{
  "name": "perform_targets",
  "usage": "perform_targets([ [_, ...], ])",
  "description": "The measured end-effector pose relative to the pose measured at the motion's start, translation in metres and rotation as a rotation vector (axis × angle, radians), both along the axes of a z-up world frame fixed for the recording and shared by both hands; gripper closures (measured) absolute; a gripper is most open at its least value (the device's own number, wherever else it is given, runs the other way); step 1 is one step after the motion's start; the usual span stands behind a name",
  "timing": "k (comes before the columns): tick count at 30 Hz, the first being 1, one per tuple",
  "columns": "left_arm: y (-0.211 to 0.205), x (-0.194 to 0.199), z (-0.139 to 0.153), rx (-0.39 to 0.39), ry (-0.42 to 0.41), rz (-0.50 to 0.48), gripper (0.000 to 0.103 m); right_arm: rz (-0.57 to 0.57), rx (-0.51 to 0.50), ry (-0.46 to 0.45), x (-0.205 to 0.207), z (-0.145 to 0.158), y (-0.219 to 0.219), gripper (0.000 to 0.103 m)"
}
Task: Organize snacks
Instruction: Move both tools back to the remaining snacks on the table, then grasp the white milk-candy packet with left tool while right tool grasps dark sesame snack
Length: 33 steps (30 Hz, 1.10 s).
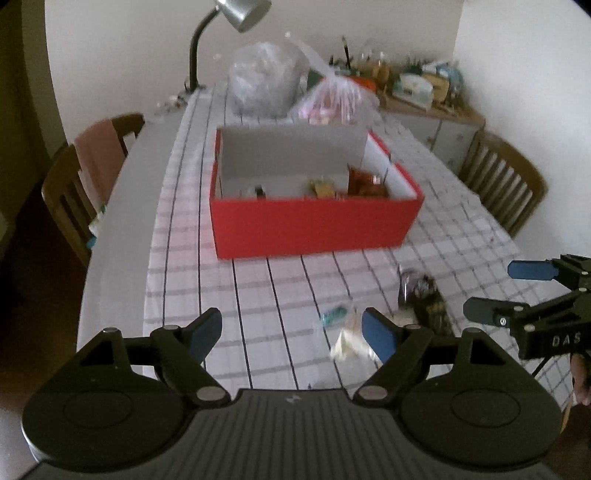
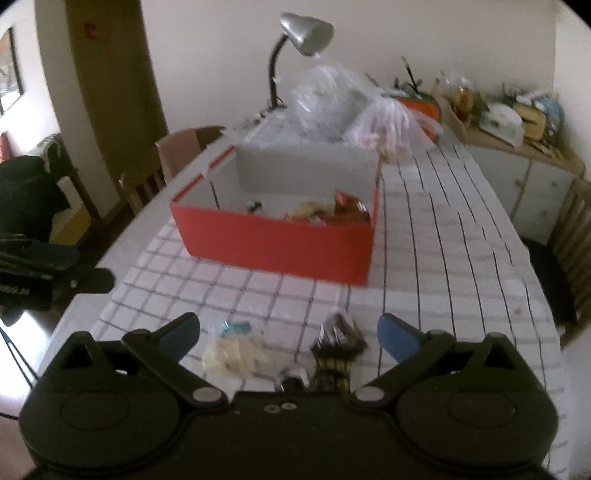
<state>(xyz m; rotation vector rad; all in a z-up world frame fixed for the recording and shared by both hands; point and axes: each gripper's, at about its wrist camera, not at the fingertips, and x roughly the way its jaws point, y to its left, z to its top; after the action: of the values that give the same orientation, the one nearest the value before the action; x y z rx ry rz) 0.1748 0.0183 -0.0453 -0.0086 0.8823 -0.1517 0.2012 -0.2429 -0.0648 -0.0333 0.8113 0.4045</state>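
A red box (image 1: 314, 225) (image 2: 277, 243) with a white inside stands on the checked tablecloth (image 1: 258, 295) and holds several snack packets (image 1: 365, 182) (image 2: 332, 212). Two loose snacks lie in front of it: a pale clear packet (image 1: 347, 339) (image 2: 232, 350) and a dark packet (image 1: 424, 299) (image 2: 338, 343). My left gripper (image 1: 291, 332) is open and empty above the cloth, the pale packet by its right finger. My right gripper (image 2: 290, 336) is open and empty, hovering just before both loose packets. It also shows at the right of the left wrist view (image 1: 491, 291).
Two clear plastic bags (image 1: 266, 85) (image 2: 384, 125) and a desk lamp (image 1: 236, 14) (image 2: 303, 33) stand behind the box. Wooden chairs (image 1: 85, 177) (image 1: 506, 181) flank the table. A cluttered sideboard (image 2: 517, 147) runs along the far right wall.
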Motion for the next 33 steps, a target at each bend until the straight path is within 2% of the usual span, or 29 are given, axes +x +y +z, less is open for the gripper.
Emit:
perform_targets([
  [9,-0.007,-0.011,-0.044,0.022,0.114,-0.091,0.02,-0.061,-0.019,0.081,0.0,-0.048,-0.015,0.0],
  [16,-0.02,-0.013,-0.081,0.07,0.212,-0.19,0.02,-0.1,-0.046,0.14,0.009,-0.079,-0.017,0.002],
  [24,-0.025,-0.009,-0.105,0.115,0.271,-0.232,0.02,-0.126,-0.076,0.161,0.026,-0.098,-0.018,0.008],
  [33,-0.028,-0.004,-0.118,0.141,0.288,-0.245,0.021,-0.139,-0.082,0.175,0.045,-0.104,-0.017,0.022],
])
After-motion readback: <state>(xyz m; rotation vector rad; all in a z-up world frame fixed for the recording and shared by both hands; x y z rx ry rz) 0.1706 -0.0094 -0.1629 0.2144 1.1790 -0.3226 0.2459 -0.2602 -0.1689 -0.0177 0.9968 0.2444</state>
